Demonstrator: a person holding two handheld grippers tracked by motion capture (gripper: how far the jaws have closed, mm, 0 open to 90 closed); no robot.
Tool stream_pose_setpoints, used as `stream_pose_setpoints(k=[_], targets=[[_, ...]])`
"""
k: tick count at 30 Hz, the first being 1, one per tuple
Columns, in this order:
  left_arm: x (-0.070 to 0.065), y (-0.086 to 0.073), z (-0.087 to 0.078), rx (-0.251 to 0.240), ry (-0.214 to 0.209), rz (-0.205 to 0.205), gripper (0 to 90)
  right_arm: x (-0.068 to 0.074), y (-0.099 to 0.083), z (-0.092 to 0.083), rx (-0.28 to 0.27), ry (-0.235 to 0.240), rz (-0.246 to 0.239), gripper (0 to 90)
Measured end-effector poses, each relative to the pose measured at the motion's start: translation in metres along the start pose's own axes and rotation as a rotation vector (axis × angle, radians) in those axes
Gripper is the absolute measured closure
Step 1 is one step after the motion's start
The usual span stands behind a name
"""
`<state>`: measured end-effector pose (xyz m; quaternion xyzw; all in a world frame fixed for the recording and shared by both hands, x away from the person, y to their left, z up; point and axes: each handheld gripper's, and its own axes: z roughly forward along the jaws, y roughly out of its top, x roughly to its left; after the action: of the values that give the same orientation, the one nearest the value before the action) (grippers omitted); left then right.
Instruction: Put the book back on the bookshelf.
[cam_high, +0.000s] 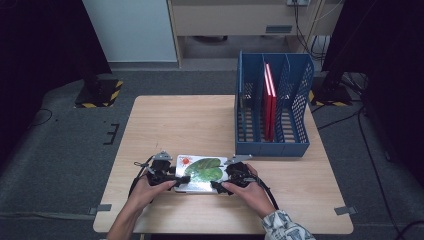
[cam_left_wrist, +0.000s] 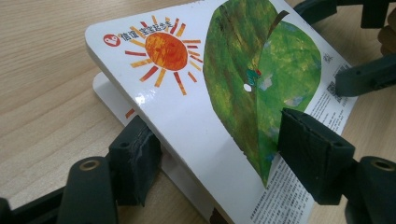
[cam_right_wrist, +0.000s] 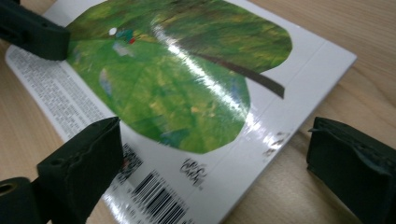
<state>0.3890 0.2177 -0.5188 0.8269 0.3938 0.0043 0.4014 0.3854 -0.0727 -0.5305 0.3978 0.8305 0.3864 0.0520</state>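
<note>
A white picture book (cam_high: 200, 172) with a green leaf and an orange sun on its cover lies near the front edge of the wooden table (cam_high: 190, 120). My left gripper (cam_high: 181, 180) holds the book's left end. In the left gripper view the book (cam_left_wrist: 196, 93) is tilted up, one jaw under it and one on top, with my left gripper (cam_left_wrist: 224, 154) shut on it. My right gripper (cam_high: 216, 186) is at the book's right end. In the right gripper view its jaws stand wide apart around the barcode corner of the book (cam_right_wrist: 187, 84), and my right gripper (cam_right_wrist: 215, 168) is open.
A blue mesh file rack (cam_high: 272, 145) stands on the table's back right, with red books (cam_high: 270, 100) upright in a middle slot. Bare tabletop lies between the rack and the picture book and off to the left.
</note>
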Motion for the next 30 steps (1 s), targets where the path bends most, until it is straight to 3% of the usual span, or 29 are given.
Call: stream_pose_setpoints(k=[11,17,23,30], targets=[[-0.002,-0.003,-0.002,0.001,-0.008,0.018,31.7,-0.004,0.006,0.005,0.003,-0.003,0.005,1.7],[-0.004,-0.002,-0.001,0.001,-0.011,0.030,31.7,-0.012,0.013,0.007,0.002,-0.015,0.050,2.7],[-0.005,-0.003,-0.003,0.004,-0.005,0.035,32.5,-0.011,0.012,0.004,-0.017,-0.023,0.060,8.0],[-0.007,-0.002,-0.004,0.005,-0.001,0.046,33.1,-0.014,0.011,0.003,-0.003,-0.006,0.081,5.8]])
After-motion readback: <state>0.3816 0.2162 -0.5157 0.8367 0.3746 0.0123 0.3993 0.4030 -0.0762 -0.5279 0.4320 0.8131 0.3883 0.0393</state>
